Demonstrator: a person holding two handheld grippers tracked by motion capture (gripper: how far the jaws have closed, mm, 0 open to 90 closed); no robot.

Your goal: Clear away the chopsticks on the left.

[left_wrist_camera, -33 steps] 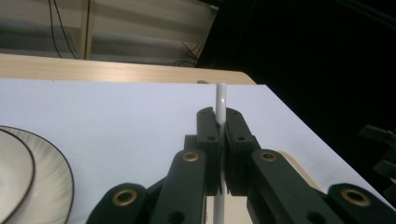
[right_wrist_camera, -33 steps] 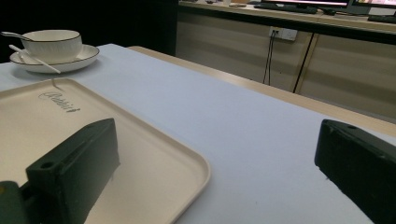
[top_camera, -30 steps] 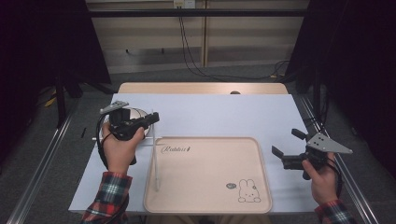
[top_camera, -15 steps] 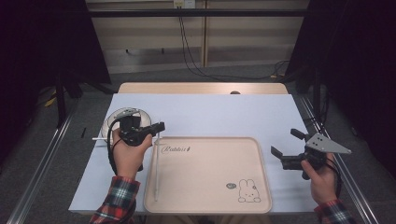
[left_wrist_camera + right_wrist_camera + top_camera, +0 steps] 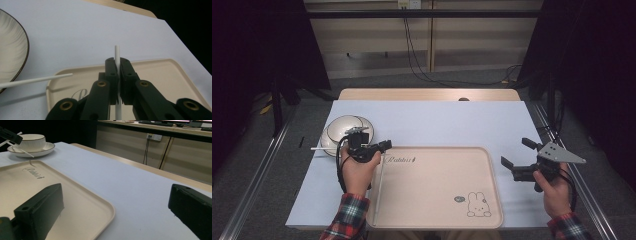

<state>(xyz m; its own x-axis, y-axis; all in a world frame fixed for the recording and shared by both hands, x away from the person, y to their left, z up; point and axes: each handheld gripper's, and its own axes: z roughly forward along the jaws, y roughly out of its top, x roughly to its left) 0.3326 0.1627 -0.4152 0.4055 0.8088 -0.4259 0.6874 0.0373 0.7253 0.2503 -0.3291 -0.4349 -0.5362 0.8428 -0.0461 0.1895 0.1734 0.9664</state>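
My left gripper (image 5: 384,146) hovers over the near-left corner of the beige tray (image 5: 437,220), shut on a thin white stick (image 5: 379,185). That stick slants down from the jaws toward the person along the tray's left edge. In the left gripper view the stick (image 5: 117,53) stands upright, pinched between the black jaws. A second white stick (image 5: 326,148) lies beside the hand with one end on the plate (image 5: 330,136); it also crosses the left gripper view (image 5: 37,80). My right gripper (image 5: 518,152) is held open and empty just off the tray's right edge.
A pale bowl (image 5: 351,125) sits on the dark-rimmed plate at the left of the white table cover (image 5: 452,122). The tray carries a rabbit drawing (image 5: 477,204) near its front right. Metal rails run down both sides of the table.
My left gripper has travelled from over the bowl to the right and nearer, to the tray's corner, with the stick in it; the bowl is now uncovered. The right gripper has stayed put.
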